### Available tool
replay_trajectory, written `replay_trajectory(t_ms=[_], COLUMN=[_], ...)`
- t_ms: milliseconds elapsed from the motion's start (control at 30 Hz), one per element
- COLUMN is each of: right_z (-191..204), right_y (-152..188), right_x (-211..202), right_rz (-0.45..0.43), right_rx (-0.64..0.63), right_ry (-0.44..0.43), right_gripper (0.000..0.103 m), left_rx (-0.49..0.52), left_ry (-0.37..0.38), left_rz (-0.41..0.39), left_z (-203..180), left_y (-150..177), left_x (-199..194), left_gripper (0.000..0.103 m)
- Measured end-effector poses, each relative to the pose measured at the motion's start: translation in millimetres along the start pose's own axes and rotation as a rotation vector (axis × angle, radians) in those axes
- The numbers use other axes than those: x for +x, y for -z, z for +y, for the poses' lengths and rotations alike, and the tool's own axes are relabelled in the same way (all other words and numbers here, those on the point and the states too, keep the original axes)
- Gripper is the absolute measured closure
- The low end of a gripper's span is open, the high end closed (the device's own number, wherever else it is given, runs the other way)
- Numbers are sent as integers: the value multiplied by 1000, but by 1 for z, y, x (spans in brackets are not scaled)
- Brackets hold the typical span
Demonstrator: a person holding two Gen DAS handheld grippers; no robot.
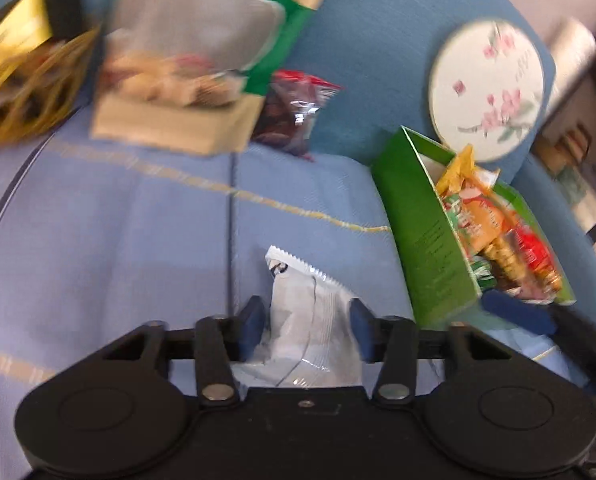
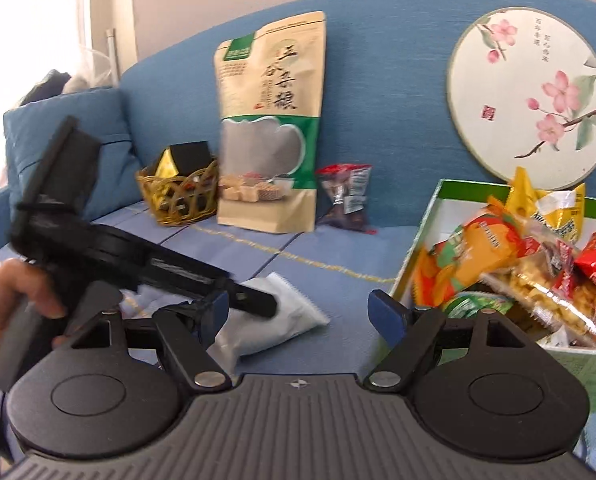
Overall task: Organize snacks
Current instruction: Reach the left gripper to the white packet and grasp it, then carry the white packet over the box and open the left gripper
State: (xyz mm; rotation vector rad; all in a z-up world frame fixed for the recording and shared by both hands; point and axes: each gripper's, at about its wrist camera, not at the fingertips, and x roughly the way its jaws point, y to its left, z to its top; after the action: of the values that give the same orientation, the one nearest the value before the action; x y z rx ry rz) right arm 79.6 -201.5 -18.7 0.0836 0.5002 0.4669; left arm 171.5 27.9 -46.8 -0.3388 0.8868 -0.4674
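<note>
The left claw (image 1: 307, 330) stands spread around a silver-white foil snack packet (image 1: 311, 320) lying on the pale blue sofa seat (image 1: 118, 240); its pads seem not yet pressing. The right claw (image 2: 303, 316) hangs spread and empty beside the green cardboard box (image 2: 419, 240) of snacks

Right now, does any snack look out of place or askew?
Yes. One white packet lies alone on the sofa seat, outside the green box of snacks, between the open left gripper's fingers. The dark red-topped packet also sits loose against the backrest.
</note>
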Motion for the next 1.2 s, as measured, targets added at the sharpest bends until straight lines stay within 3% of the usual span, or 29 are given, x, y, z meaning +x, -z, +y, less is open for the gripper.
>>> replay_trajectory(t_ms=[167,200,300,433,567,600,633,700,767,1000,1200], right_z=[11,13,18,15,9,9,10,12,8,3,-32], right_y=[8,10,21,22,25,28,30,25,18,-9,-25], right_x=[11,15,26,32,45,51,53,54,49,-2,-33], right_rz=[67,87,137,130,146,163,149,160,163,-4,-128], right_rx=[74,90,116,174,253,259,239,197,214,112,133], right_ry=[-84,-98,-113,-110,-122,-126,-132,-139,-146,-87,22], right_gripper=[0,0,0,0,0,0,0,23,28,36,37], left_rx=[-74,-72,-90,-89,-10,-10,-10,-11,-18,18,108], left_ry=[7,9,30,88,13,8,29,35,46,135,204], left_rz=[-19,-12,19,24,50,60,66,47,39,-28,-75], left_z=[17,18,20,13,4,6,8,5,1,-39,-97], left_y=[-10,-11,-12,-11,-12,-10,-9,-8,-10,-37,-62], left_x=[-22,-22,-17,-16,-1,3,6,2,-5,-30,-14], left_gripper=[18,24,32,32,32,40,59,63,63,63,63])
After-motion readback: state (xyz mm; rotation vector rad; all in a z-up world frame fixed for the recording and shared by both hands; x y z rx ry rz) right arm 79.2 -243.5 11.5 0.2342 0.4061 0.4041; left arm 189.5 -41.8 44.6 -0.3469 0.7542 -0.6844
